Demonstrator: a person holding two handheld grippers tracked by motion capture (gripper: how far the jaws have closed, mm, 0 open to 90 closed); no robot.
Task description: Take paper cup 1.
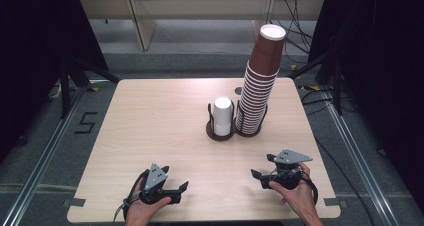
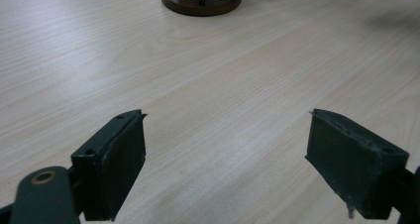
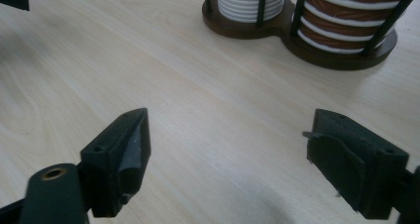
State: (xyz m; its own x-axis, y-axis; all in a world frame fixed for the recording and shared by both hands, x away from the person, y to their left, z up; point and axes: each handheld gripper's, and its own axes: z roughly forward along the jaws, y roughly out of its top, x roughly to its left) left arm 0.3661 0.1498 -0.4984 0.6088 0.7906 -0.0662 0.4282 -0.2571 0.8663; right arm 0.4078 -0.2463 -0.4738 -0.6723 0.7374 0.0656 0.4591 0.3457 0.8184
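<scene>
Both grippers, left (image 1: pixel 181 188) and right (image 1: pixel 262 168), rested wide apart, empty, near table's front edge; approach short white paper-cup stack (image 1: pixel 223 116) squarely, probably.

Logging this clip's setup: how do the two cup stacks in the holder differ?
The brown cup stack is far taller than the white cup stack. The brown stack leans, its top tilted to the right, while the white stack stands upright. The brown stack fills the holder's right ring, the white its left. Both are upside-down nested cups.

Grey floor (image 1: pixel 45 151) with metal rails (image 1: pixel 359 151), dark curtains (image 1: pixel 35 31) either side
</scene>
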